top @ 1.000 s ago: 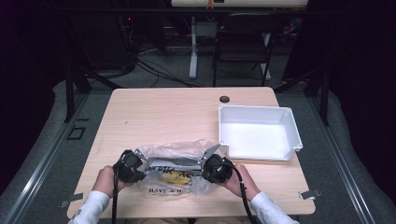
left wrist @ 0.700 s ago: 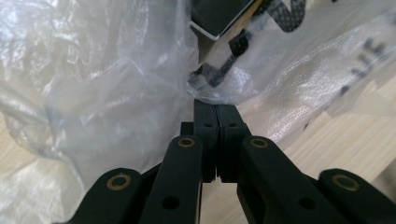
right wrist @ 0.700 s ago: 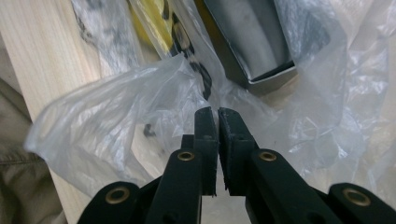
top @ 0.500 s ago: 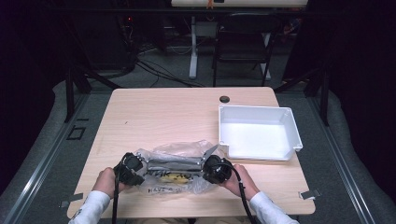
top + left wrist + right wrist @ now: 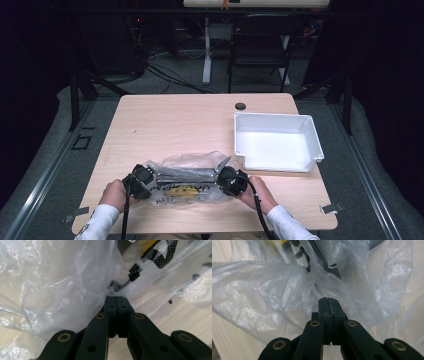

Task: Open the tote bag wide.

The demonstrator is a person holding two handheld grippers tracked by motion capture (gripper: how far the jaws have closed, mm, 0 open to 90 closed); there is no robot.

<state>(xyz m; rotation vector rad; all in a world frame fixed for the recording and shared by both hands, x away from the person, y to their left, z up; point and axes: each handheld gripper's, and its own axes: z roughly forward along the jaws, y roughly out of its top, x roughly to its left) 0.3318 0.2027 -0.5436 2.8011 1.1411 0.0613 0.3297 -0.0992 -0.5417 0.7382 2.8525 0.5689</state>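
A crumpled clear plastic bag (image 5: 186, 175) with black lettering and a yellow mark lies near the front edge of the wooden table (image 5: 190, 125). A dark long item shows through its film. My left gripper (image 5: 146, 178) is at the bag's left end. In the left gripper view, the left gripper (image 5: 116, 298) is shut on a fold of the bag (image 5: 62, 290). My right gripper (image 5: 226, 179) is at the bag's right end. In the right gripper view, the right gripper (image 5: 328, 299) has just closed tighter and pinches the bag's film (image 5: 267, 290).
A white rectangular tray (image 5: 310, 135) stands at the right side of the table, just behind the right gripper. A small round hole (image 5: 240, 106) sits near the table's far edge. Dark chairs and cables lie beyond the table.
The bag has settled lower and flatter between the two grippers, and a dark band now runs across it. Both hands have hardly moved.
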